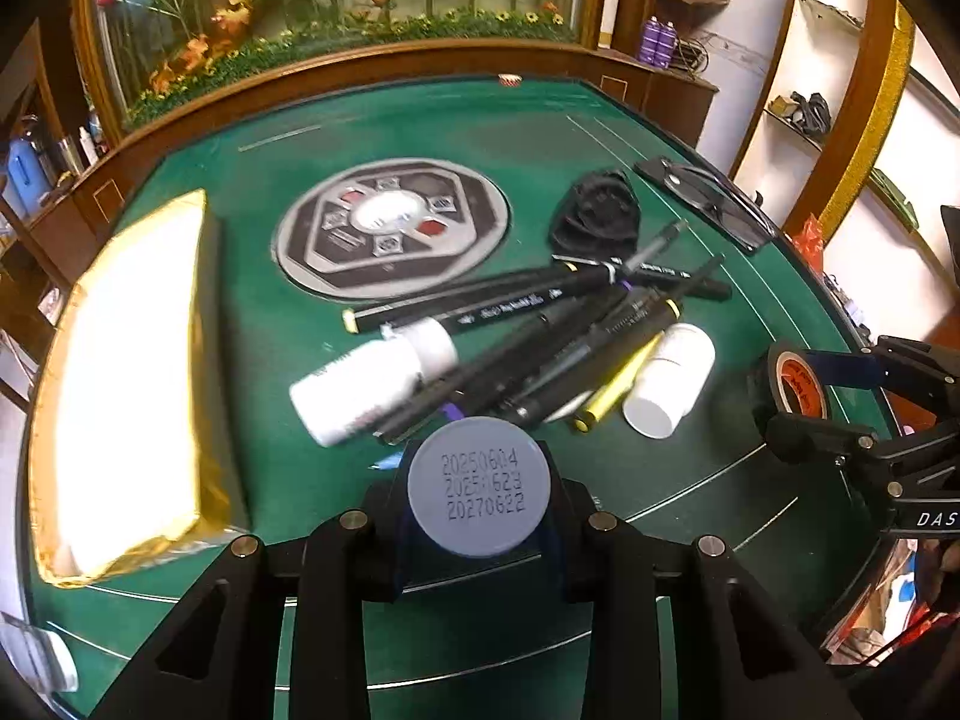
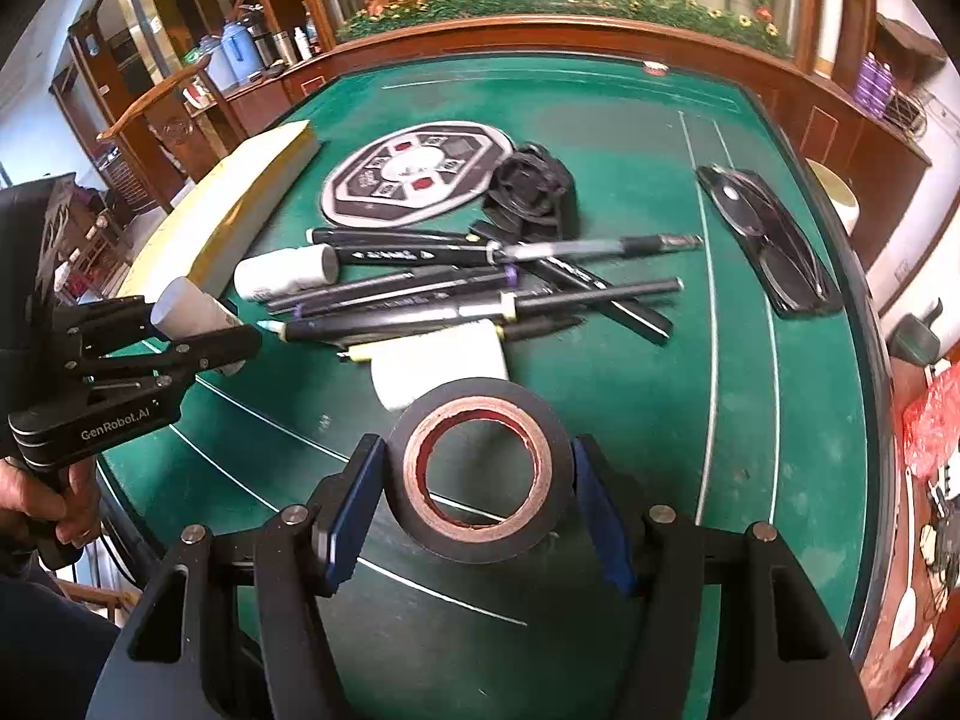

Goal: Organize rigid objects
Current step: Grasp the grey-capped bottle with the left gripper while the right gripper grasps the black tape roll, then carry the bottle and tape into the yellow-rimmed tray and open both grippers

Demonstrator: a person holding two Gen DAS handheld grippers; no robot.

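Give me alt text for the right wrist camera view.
The right gripper grips a black tape roll above a green table. Behind it lie a heap of pens and white bottles. At left, the left gripper holds another white bottle.

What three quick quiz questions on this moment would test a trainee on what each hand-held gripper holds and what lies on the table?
1. True or false: the left hand-held gripper is shut on a white bottle, its grey base with printed dates facing the camera.
2. What does the right hand-held gripper hold? A) a pen B) a roll of black tape C) a pair of glasses
3. Fill in: the pile of pens lies between two white ____ lying on their sides on the green table.

Key: 1 true; 2 B; 3 bottles.
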